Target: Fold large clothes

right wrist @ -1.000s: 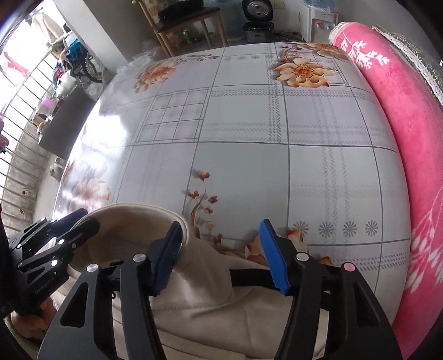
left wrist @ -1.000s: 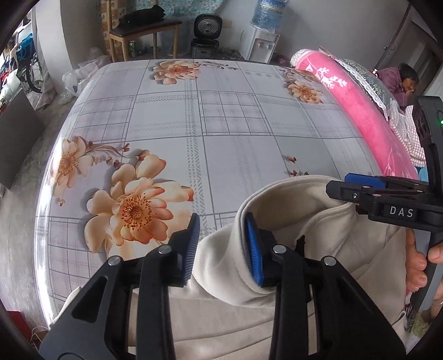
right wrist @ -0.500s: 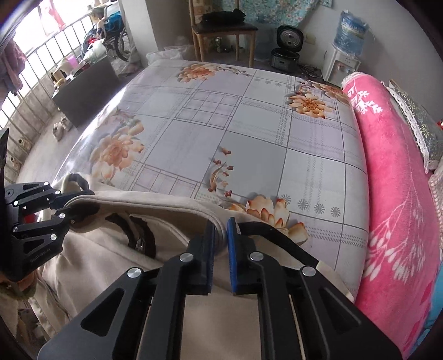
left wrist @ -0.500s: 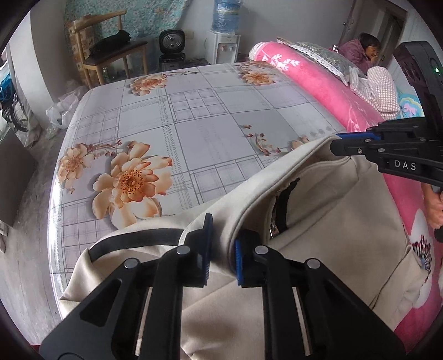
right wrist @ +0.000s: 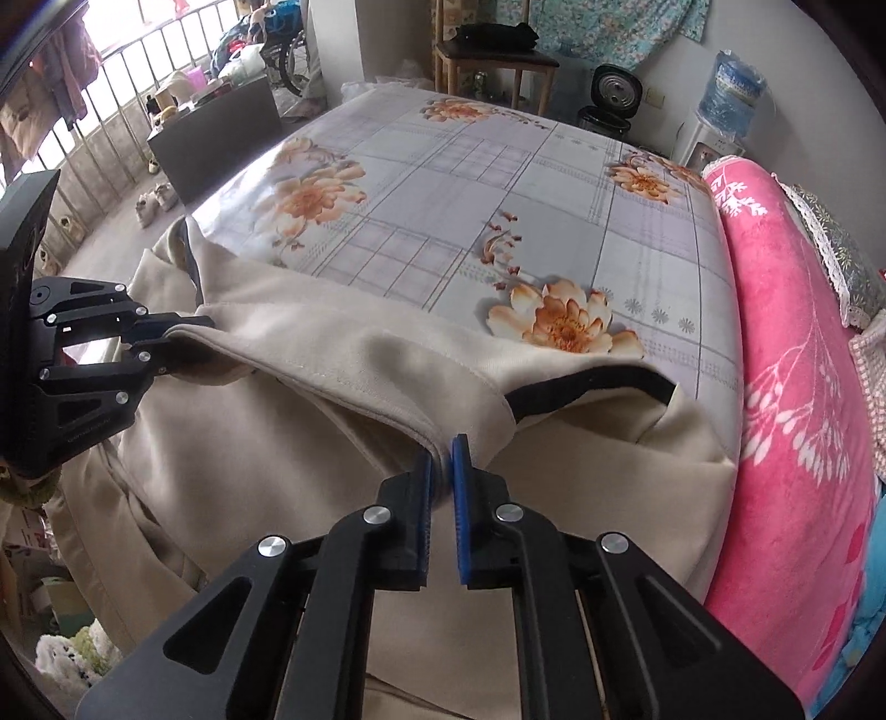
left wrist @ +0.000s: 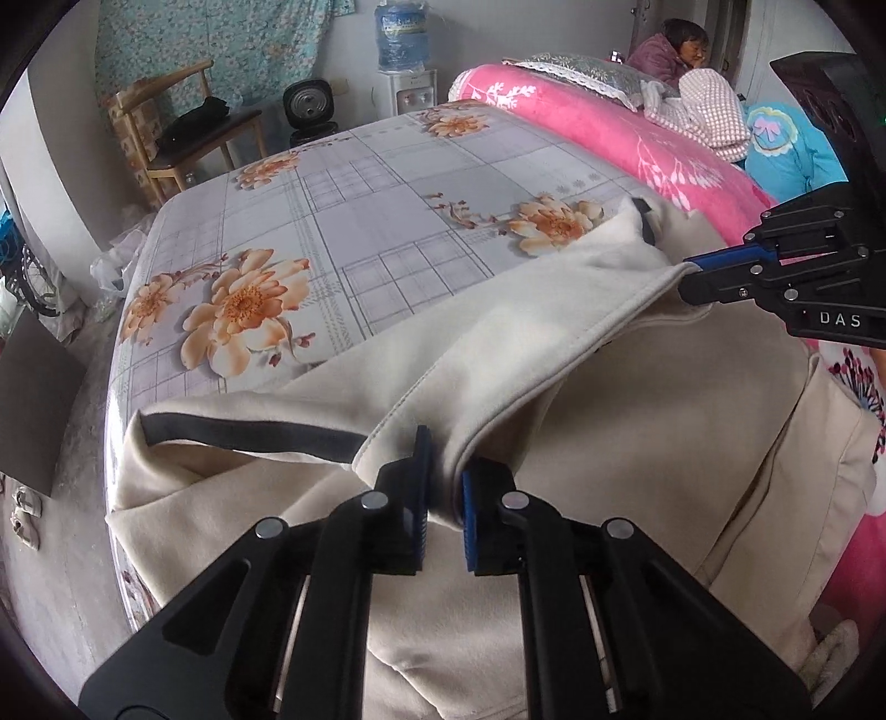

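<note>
A large cream coat (left wrist: 637, 443) with dark trim lies across the near end of a bed with a floral grey sheet (left wrist: 343, 232). My left gripper (left wrist: 443, 471) is shut on the coat's stitched edge. My right gripper (right wrist: 441, 471) is shut on the same edge further along, and it also shows in the left wrist view (left wrist: 692, 277). The left gripper shows in the right wrist view (right wrist: 188, 332). The edge is lifted and stretched between them above the coat (right wrist: 266, 443). The coat's near part hangs off the bed, hidden by the grippers.
A rolled pink blanket (left wrist: 609, 138) runs along the bed's right side, with pillows and a seated person (left wrist: 681, 50) behind it. A wooden chair (left wrist: 183, 133), a fan and a water dispenser (left wrist: 404, 61) stand past the far end. A dark board (right wrist: 216, 144) and railings are at left.
Both grippers closed on the coat's edge, then lifted it and drew apart, stretching the edge between them. More of the coat is now spread over the bed's near end.
</note>
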`<state>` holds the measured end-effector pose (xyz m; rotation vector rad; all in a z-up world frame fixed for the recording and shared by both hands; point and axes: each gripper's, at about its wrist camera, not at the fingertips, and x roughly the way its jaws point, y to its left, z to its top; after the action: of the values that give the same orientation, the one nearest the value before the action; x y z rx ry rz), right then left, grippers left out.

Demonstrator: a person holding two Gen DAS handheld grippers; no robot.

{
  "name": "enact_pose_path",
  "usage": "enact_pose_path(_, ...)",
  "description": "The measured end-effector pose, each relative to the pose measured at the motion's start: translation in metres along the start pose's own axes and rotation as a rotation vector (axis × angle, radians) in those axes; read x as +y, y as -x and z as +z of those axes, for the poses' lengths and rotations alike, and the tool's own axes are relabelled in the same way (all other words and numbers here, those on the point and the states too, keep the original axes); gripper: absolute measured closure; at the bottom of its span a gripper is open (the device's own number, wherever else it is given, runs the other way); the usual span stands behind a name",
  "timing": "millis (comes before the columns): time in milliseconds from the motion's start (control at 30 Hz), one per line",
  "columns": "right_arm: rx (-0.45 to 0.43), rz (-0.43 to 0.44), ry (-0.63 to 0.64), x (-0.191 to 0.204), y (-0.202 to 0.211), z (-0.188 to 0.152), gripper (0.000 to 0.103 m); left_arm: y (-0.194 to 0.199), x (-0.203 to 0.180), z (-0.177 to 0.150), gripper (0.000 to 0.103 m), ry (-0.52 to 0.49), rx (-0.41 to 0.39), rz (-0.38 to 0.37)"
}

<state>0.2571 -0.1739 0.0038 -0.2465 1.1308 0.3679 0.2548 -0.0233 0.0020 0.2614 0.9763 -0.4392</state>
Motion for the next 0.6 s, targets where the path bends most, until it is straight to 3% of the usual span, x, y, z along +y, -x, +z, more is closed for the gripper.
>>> enact_pose_path(167,0.034,-0.001,0.014,0.007,-0.019,-0.019,0.093,-0.012,-0.012,-0.017,0.094,-0.045,0.009,0.033)
enact_pose_path(267,0.027,0.116,-0.029,0.004,0.004,-0.018,0.073,-0.011,-0.013,-0.021,0.094,-0.063,0.001,0.036)
enact_pose_path(333,-0.047,0.177,-0.043,0.004,0.031,-0.012,0.059,-0.009,-0.013,-0.021,0.094,-0.067,-0.002,0.028)
enact_pose_path(467,-0.171,0.286,-0.11,-0.002,0.055,0.012,0.058,-0.011,-0.011,-0.021,0.094,-0.068,-0.004,0.018)
enact_pose_path(600,-0.114,0.303,-0.164,0.003,0.009,0.03,0.059,-0.008,-0.008,-0.021,0.091,-0.04,-0.014,-0.005)
